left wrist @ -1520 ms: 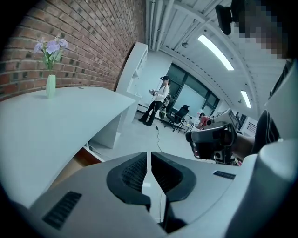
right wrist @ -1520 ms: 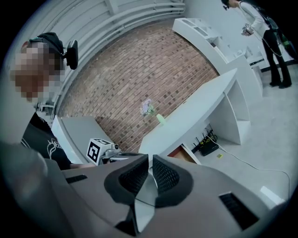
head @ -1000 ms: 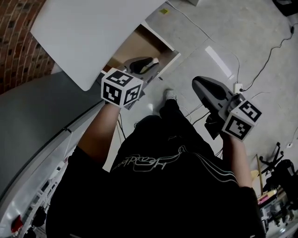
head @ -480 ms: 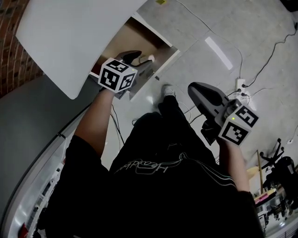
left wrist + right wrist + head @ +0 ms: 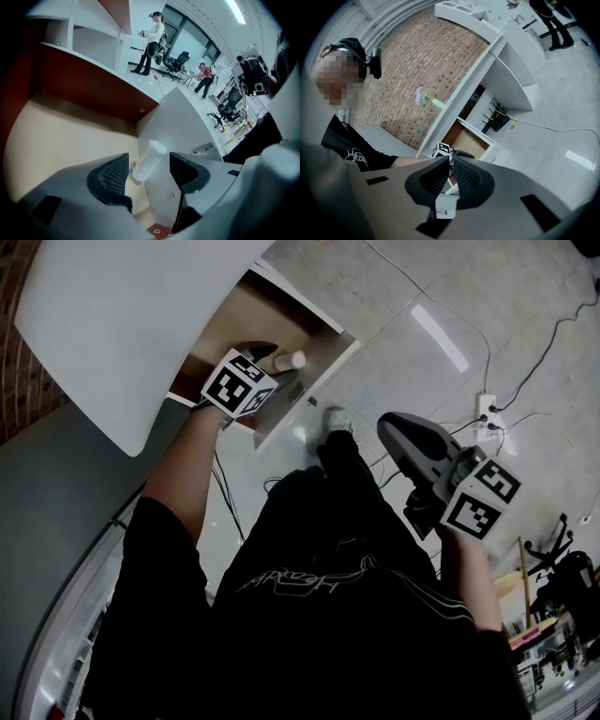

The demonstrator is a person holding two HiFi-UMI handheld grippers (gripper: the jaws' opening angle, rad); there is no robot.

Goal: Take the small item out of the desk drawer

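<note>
The desk drawer [image 5: 246, 320] stands open under the white desk top [image 5: 122, 324]. A small white cylinder [image 5: 291, 360] lies on its tan floor against the front panel [image 5: 314, 381]. My left gripper [image 5: 267, 354] reaches down into the drawer. In the left gripper view its jaws have just been opening and stand open, with the cylinder [image 5: 149, 160] between the pads [image 5: 111, 174], which do not press on it. My right gripper [image 5: 405, 427] hangs over the floor to the right, away from the drawer, shut on nothing. The right gripper view shows the open drawer [image 5: 471, 143] beyond its jaws.
A power strip [image 5: 486, 409] with cables lies on the grey floor at right. The person's shoe [image 5: 339, 418] is below the drawer front. A brick wall [image 5: 19, 381] and a grey surface [image 5: 56, 521] are at left. People [image 5: 150, 40] and office chairs stand far off.
My left gripper has gone down into the drawer and opened its jaws around the white cylinder. The right gripper has sunk a little and stays shut.
</note>
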